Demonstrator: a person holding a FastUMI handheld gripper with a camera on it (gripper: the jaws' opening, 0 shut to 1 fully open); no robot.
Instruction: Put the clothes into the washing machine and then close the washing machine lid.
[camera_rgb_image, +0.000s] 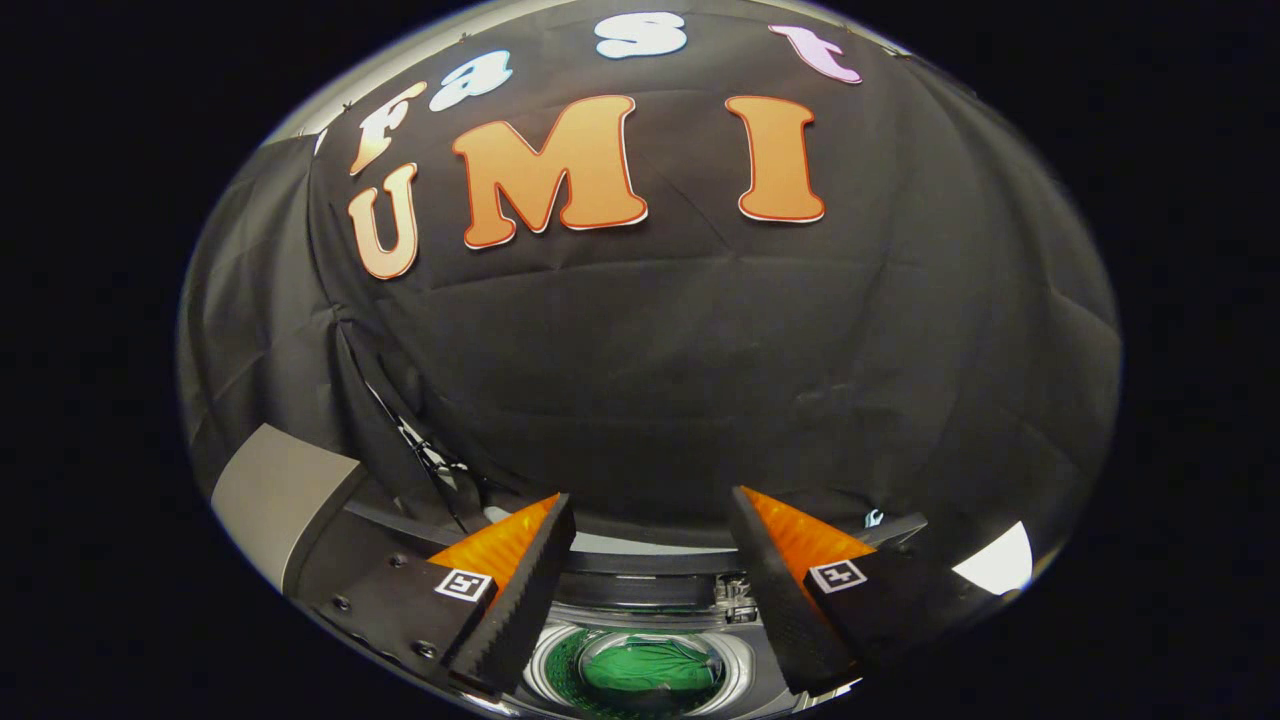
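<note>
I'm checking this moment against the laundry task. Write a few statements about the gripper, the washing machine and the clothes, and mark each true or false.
1. The gripper is open, with nothing between its fingers. True.
2. A green garment lies inside the washing machine drum. True.
3. The washing machine's opening is covered by a closed lid. False: the opening is uncovered and the drum's inside is in sight between the fingers.
4. The gripper is shut on the green garment. False: the fingers stand wide apart and the garment lies beyond them, down in the drum.
5. A black cloth wall hangs behind the washing machine. True.
</note>
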